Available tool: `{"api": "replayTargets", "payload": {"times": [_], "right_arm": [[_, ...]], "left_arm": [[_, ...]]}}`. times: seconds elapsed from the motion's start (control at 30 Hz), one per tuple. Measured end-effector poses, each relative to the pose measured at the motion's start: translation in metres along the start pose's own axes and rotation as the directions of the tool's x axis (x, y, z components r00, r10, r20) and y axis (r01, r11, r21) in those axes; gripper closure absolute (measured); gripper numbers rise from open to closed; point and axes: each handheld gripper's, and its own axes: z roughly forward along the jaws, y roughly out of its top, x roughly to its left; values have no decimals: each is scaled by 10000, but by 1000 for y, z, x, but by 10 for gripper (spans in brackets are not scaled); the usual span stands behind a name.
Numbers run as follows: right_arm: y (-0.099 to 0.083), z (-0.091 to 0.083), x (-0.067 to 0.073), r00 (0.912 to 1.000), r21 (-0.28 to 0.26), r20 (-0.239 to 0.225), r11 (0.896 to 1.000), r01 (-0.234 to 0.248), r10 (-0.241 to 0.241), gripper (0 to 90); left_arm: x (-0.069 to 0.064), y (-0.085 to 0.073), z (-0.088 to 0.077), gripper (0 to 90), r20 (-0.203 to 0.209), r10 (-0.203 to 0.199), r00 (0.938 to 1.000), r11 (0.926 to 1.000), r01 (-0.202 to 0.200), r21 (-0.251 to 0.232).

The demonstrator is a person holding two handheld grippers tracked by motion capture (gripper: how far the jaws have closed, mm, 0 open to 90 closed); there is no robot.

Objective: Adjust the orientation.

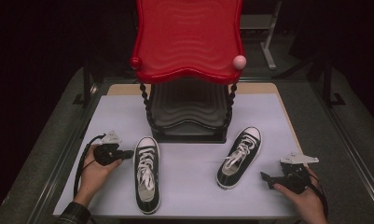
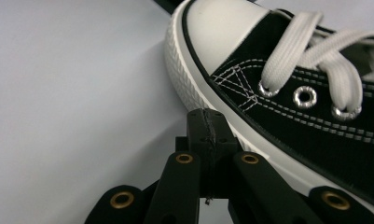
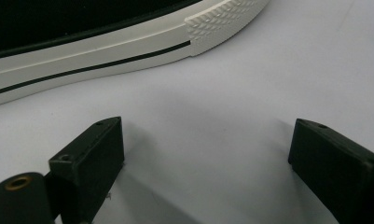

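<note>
The left shoe [image 1: 147,173] lies flat on the white counter [image 1: 189,186], toe pointing away toward the shelf stand, heel near the person's edge, so its long axis runs front to back. Right beside it, on its outer side up near the toe, sits the left claw [image 1: 127,153], aimed sideways across the counter at the shoe's flank. From the left gripper view the left claw [image 2: 208,122] has its jaws pressed together, nothing between them, and its tip is right at the white rubber sidewall of the left shoe [image 2: 287,88], touching or a hair off; I cannot tell which. That reads to me like a nudge rather than a grab: a sideways push there would slide or swing the toe inward.

Over on the other side, the right shoe [image 1: 239,157] lies angled, toe tipped up and to the right. The right claw [image 1: 265,177] rests on the counter just beside its heel end. In the right gripper view the right claw [image 3: 205,154] stands wide apart, bare counter between the jaws, with the right shoe [image 3: 105,42] near but clear of them.

Beyond both shoes, the red-topped shelf stand [image 1: 188,42] rises at the back of the counter.
</note>
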Motion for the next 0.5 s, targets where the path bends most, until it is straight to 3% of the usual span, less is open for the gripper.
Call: {"api": "replayTargets", "payload": {"times": [0.2, 0.23, 0.37, 0.47, 0.5], "right_arm": [[0, 0, 0, 10000, 15, 15, 10000, 16, -16, 95], [0, 0, 0, 10000, 23, 17, 10000, 2, -2, 95], [0, 0, 0, 10000, 19, 13, 10000, 14, -14, 94], [0, 0, 0, 10000, 11, 2, 10000, 5, -5, 94], [0, 0, 0, 10000, 23, 10, 10000, 13, -13, 94]], "left_arm": [[2, 0, -1, 900, 281, 122, 9995, 9999, -119, -105], [2, -1, 0, 900, 536, 45, 9986, 9998, -34, -193], [-4, 1, 0, 900, 343, 217, 9992, 9996, -210, -195], [-5, 1, -3, 900, 674, 306, 9973, 9990, -284, -335], [-8, 1, -3, 900, 574, 385, 9976, 9988, -367, -326]]}}
